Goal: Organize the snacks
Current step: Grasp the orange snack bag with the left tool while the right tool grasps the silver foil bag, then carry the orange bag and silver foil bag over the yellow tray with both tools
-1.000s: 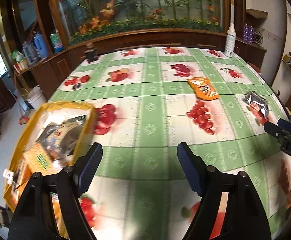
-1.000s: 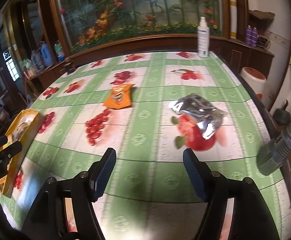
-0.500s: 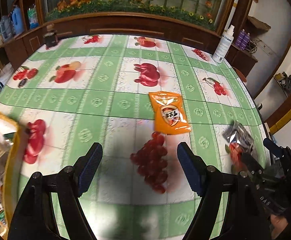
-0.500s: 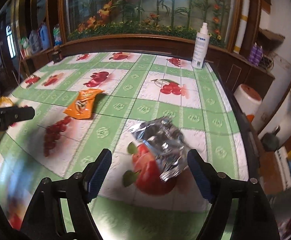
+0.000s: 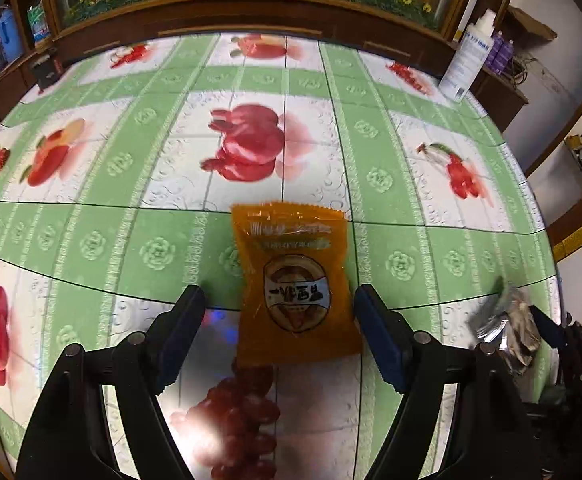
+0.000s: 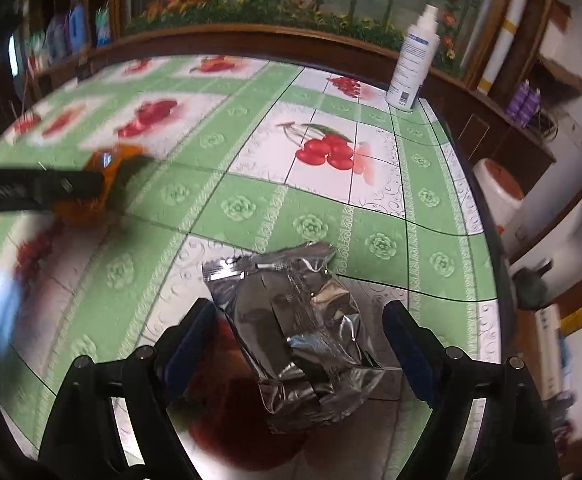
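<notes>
An orange snack packet (image 5: 295, 280) lies flat on the green fruit-print tablecloth (image 5: 163, 208), between the fingers of my open left gripper (image 5: 279, 320), which straddles its near half. A crumpled silver foil packet (image 6: 303, 328) lies between the fingers of my open right gripper (image 6: 303, 340). The silver packet also shows at the right of the left wrist view (image 5: 507, 328). The orange packet shows blurred at the left of the right wrist view (image 6: 107, 184), partly behind the left gripper's finger (image 6: 43, 190).
A white spray bottle (image 6: 413, 64) stands at the table's far right corner, also in the left wrist view (image 5: 467, 60). A small dark object (image 5: 47, 70) sits at the far left edge. A wooden ledge with flowers runs behind. The table's right edge is close to the silver packet.
Both grippers moved forward and down. The left gripper now straddles the orange packet and the right gripper straddles the silver packet. The yellow basket has left the view.
</notes>
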Available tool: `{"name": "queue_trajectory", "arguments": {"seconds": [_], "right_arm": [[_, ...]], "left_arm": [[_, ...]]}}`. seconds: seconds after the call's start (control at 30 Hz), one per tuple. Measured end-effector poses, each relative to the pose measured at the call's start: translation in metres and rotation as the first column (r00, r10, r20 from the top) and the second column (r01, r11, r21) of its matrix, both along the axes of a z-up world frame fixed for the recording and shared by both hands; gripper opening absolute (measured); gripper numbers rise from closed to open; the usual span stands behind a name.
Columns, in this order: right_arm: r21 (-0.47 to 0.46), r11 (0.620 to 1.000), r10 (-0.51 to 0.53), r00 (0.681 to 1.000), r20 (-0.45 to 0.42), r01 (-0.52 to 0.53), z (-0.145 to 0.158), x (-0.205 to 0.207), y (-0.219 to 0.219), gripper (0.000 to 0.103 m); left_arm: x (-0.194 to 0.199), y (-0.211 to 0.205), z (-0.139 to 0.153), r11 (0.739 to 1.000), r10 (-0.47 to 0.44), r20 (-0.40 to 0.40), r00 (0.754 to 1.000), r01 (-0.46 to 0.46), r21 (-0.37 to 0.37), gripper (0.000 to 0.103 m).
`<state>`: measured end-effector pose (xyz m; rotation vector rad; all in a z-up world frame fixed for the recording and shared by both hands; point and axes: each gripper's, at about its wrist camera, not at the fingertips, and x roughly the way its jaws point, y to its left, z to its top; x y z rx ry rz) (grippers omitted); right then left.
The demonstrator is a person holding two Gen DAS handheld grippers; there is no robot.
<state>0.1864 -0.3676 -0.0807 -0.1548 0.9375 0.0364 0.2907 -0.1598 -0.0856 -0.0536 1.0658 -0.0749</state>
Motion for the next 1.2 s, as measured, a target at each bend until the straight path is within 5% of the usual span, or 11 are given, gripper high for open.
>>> {"name": "queue_trajectory", "arguments": {"seconds": [0.1,0.17,0.57,1.2], "right_arm": [[0.108,0.994,-0.028,1.000,-0.013,0.029,-0.002,-0.001,-0.010,0.082],[0.102,0.994,-0.036,0.999,-0.009,0.037,0.000,-0.004,-0.008,0.063],[0.145,0.989,0.042,0.999,-0.025,-0.038,0.004,-0.037,0.049,0.062],[0.197,0.955,0.221,0.975,0.027,-0.222,0.018,-0.129,0.172,0.061]], "left_arm": [[-0.003,-0.002,-0.004,0.998,-0.016,0.036,0.999,0.014,0.056,0.077],[-0.008,0.000,-0.005,0.997,-0.027,0.061,0.998,0.023,0.073,0.065],[-0.074,0.054,0.002,0.999,-0.030,0.094,0.995,0.026,0.046,0.048],[-0.224,0.144,0.033,0.986,0.074,0.215,0.974,-0.103,0.130,0.047]]}}
